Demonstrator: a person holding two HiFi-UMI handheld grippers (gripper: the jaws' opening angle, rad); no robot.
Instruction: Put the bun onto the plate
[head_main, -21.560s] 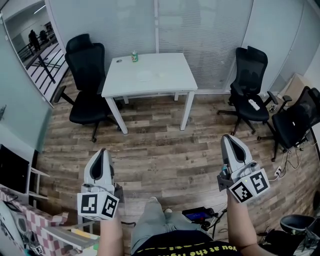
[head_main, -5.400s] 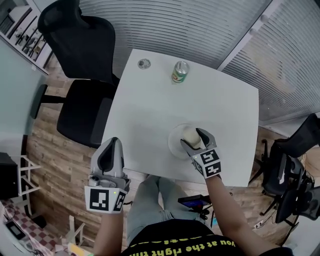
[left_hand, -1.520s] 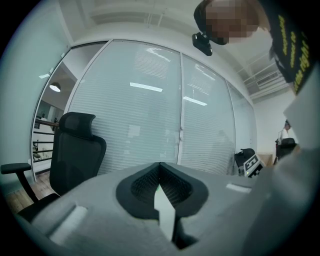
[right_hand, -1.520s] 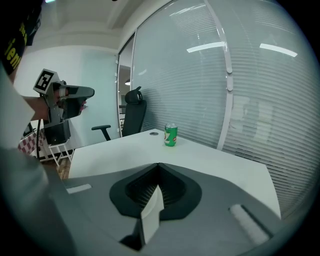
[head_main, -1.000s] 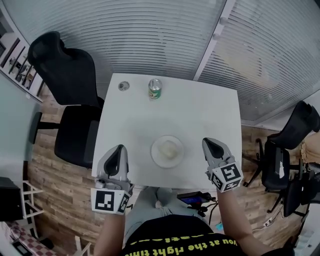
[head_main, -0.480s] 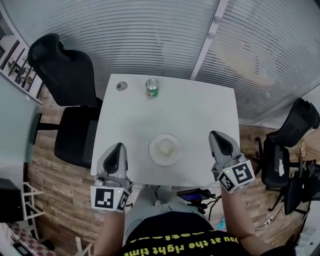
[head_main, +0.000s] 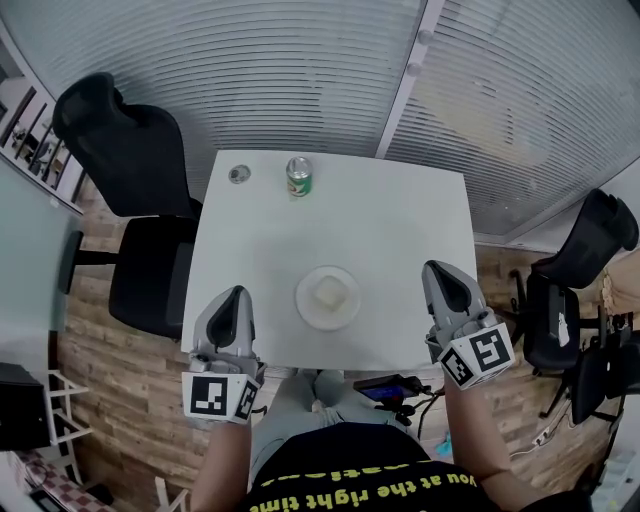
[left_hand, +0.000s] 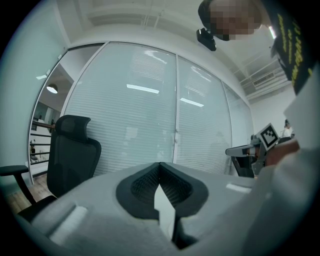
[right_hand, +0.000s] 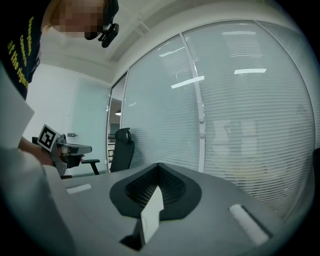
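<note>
white table (head_main: 400, 230) holds the bun (head_main: 328, 293) on the plate (head_main: 303, 308) near its front edge, with a green can (head_main: 298, 177) at the far edge, its label too small to read. yellow print on the person's black shirt (head_main: 340, 482) runs upside down, partly "you at the right". a second ago the right gripper (head_main: 441, 270) hung closer to the plate; now it sits out by the table's right edge. the left gripper (head_main: 236, 293) has not shifted. both are clenched on nothing. only the head view shows bun and table; the gripper views face blinds (right_hand: 240, 125) and a black chair (left_hand: 70, 150).
</note>
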